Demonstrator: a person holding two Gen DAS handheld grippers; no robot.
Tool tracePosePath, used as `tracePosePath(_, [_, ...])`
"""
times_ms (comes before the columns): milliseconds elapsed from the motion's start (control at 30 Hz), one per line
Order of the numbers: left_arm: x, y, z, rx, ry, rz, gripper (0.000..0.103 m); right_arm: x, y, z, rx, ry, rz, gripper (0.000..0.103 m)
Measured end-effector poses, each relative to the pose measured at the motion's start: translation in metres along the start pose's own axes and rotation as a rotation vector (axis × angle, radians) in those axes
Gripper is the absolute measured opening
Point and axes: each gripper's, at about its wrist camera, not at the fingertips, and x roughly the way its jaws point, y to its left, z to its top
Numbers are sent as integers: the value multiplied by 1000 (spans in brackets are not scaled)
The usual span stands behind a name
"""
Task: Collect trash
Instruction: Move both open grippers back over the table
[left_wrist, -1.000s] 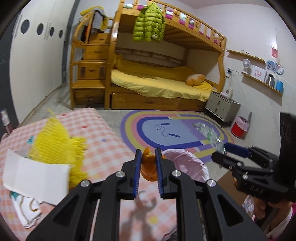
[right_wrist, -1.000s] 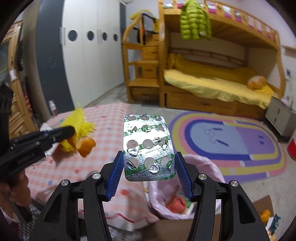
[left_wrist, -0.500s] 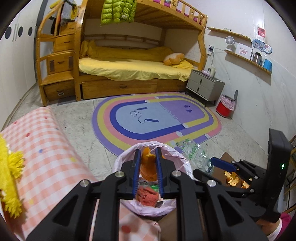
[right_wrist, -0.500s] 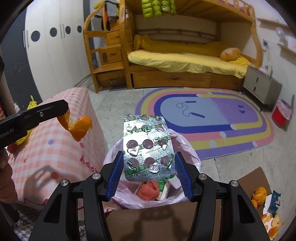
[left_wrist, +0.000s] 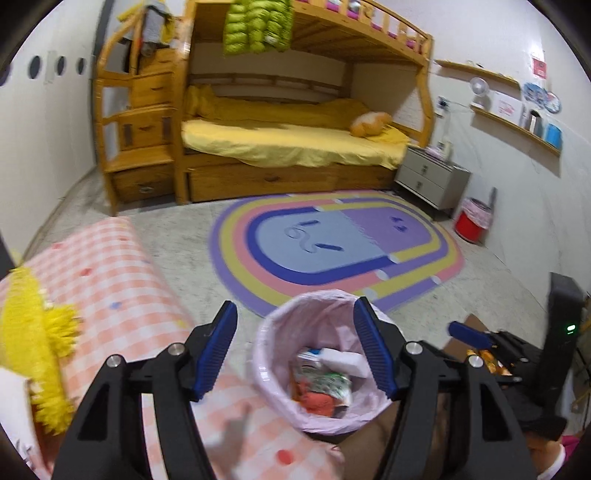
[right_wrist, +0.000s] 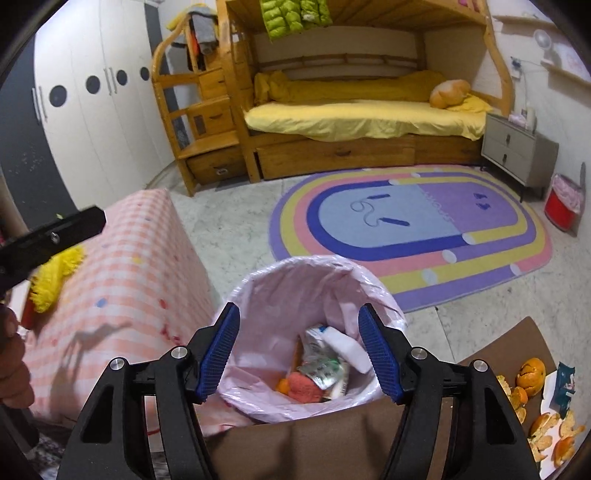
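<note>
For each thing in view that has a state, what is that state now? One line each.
Left gripper: jaws just opened, nothing between them.
Right gripper: jaws just opened, nothing between them.
Bin: upright, lined with a pink bag, partly filled.
Blister pack: lying in the bin on other trash.
Orange peel: in the bin.
Red bin: upright by the wall, lined.

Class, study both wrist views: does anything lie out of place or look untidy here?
Yes. Orange peels and a torn wrapper lie scattered on the brown surface right of the pink-lined bin, not inside it. A yellow mesh net sprawls on the checked cloth.
</note>
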Motion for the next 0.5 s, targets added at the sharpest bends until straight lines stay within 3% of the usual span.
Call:
tracePosePath(200, [-53,33,-5,-46,-55,88,64,-33,49,17,-73,-44,73,67])
tracePosePath(333, [-93,64,-20,-73,-87,195,64,-50,99,25,-128,-54,193,67])
tracePosePath(500, [-127,104,-41,-107,-85,312,64,-55,162,25,-227,-38,277,67])
